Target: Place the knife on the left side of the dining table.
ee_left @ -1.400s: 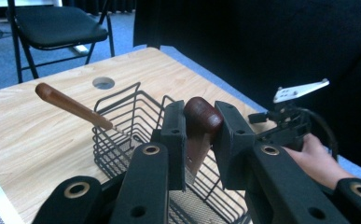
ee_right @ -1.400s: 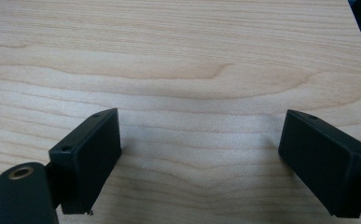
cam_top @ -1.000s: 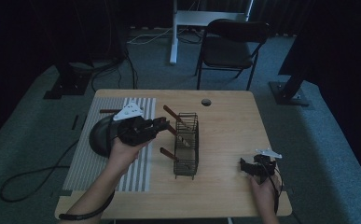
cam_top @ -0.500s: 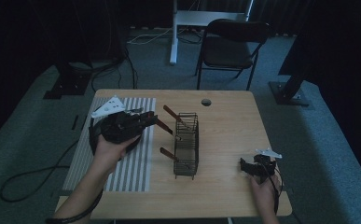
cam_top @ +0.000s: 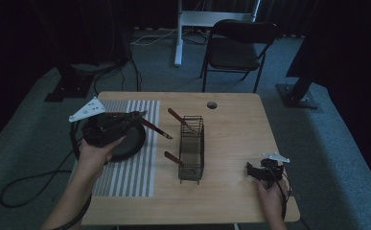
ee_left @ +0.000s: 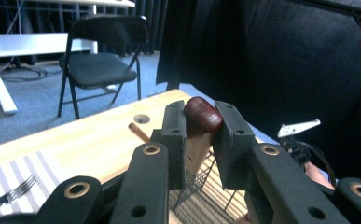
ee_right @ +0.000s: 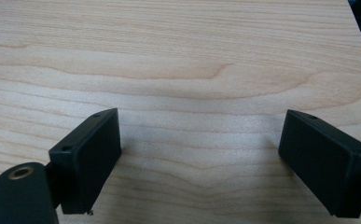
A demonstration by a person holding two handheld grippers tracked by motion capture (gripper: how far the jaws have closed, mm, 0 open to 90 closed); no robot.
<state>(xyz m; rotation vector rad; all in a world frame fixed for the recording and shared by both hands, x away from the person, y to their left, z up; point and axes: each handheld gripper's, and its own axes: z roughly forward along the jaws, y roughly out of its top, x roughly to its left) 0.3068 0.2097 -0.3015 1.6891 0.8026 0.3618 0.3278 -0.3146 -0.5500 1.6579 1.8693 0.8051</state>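
Observation:
My left gripper hovers over the left side of the table, shut on a utensil with a dark red-brown handle. The utensil sticks out to the right, toward a black wire rack. In the left gripper view the jaws pinch the rounded handle end. Two more brown-handled utensils poke out of the rack's left side. My right gripper rests low near the table's front right corner. It stands open with bare wood between its jaws.
A black round plate lies on a grey striped mat under my left hand. A fork lies on the mat. A cable hole sits near the table's far edge, with a black folding chair behind.
My left gripper has drawn away from the rack to the left with the utensil, ending over the black plate. The right gripper has stayed put.

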